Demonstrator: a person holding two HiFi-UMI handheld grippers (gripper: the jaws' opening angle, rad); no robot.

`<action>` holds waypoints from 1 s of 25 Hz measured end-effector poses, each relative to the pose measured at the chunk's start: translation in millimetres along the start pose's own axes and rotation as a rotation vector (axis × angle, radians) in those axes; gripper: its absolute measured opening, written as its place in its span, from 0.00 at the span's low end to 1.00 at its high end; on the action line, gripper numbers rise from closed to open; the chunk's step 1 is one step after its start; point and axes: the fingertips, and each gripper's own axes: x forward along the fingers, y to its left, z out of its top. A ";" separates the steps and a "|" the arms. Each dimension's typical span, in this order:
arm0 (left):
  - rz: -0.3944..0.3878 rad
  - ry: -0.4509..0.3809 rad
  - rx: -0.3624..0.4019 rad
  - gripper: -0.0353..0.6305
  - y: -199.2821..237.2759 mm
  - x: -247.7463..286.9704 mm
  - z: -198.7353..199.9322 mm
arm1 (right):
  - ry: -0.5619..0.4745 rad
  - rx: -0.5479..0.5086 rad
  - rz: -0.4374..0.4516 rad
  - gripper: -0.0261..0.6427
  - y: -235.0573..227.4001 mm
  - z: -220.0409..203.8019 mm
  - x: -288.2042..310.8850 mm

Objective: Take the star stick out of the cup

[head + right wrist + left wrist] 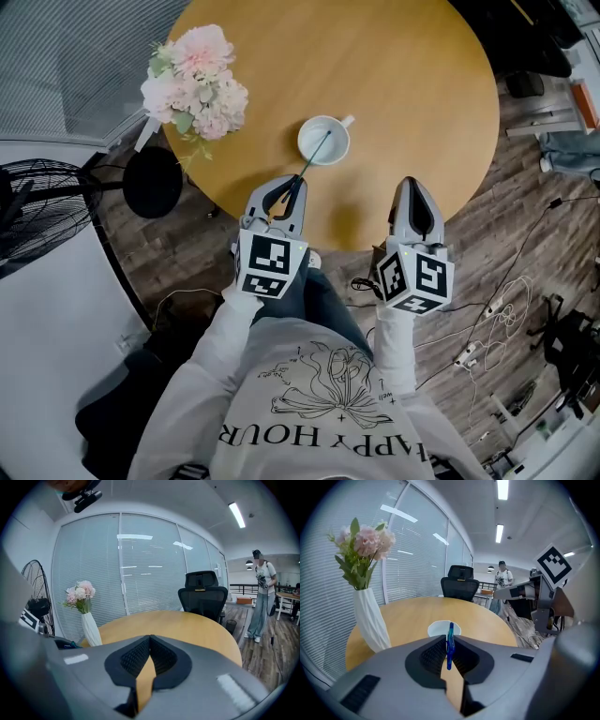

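The thin blue star stick [317, 155] [450, 644], its lower end inside the white ceramic cup [304, 133] [438, 629], was clamped high up by the fingers of the left gripper [292, 180] [449, 640] for lifting out; the right gripper [415, 187] [150, 637] was held aside, fingers pressed together empty

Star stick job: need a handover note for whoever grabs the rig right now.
Left gripper: shut on the star stick, near its upper end.
Right gripper: shut, empty, over the near edge of the table.
Cup: upright on the table, just ahead of the left gripper; the stick's lower end is inside it.
Done: stick gripped.
Left: lift it clear of the cup. Flower vase stands to the left, apart from the cup.
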 end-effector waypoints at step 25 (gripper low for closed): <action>0.044 -0.095 -0.009 0.09 1.5 -47.9 47.1 | -0.111 -0.015 0.029 0.06 14.4 47.1 -30.6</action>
